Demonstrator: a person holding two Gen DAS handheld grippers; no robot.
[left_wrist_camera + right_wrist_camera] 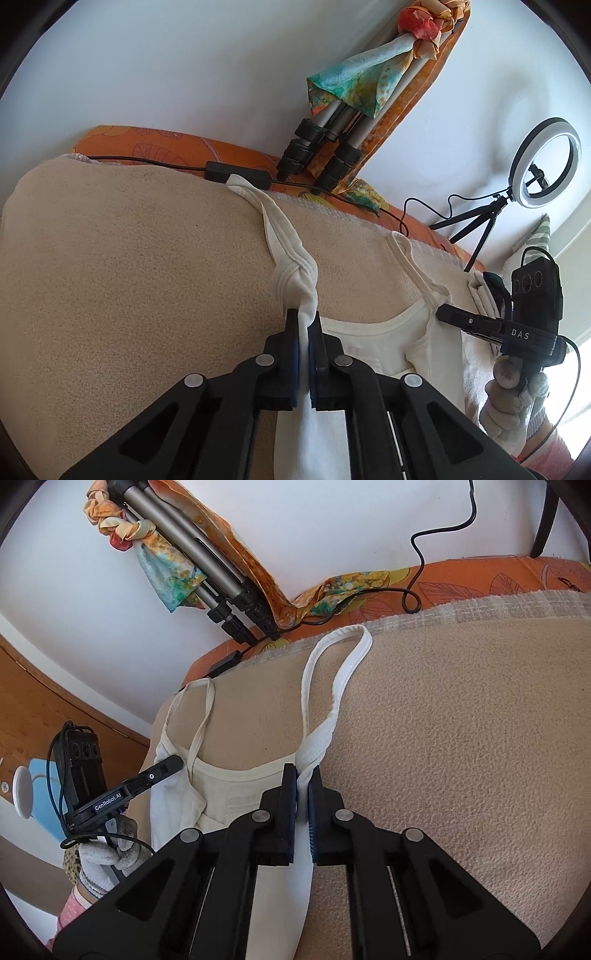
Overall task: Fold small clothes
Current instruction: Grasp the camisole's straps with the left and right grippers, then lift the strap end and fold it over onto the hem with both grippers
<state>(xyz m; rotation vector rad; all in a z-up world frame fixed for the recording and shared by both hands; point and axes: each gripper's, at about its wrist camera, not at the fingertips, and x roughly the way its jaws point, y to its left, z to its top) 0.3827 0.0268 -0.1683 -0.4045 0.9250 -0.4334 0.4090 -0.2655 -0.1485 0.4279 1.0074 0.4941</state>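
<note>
A white tank top lies flat on a beige blanket, straps pointing to the far edge. My left gripper is shut on the base of its twisted left strap, white fabric pinched between the blue pads. In the right wrist view my right gripper is shut on the base of the other strap of the tank top. Each view also shows the opposite gripper from the side: the right gripper and the left gripper, each at a shoulder of the top.
Folded tripod legs wrapped in a colourful scarf lean on the white wall behind the blanket. A black cable with an adapter box runs along the orange patterned back edge. A ring light stands far right. Gloved hands hold the grippers.
</note>
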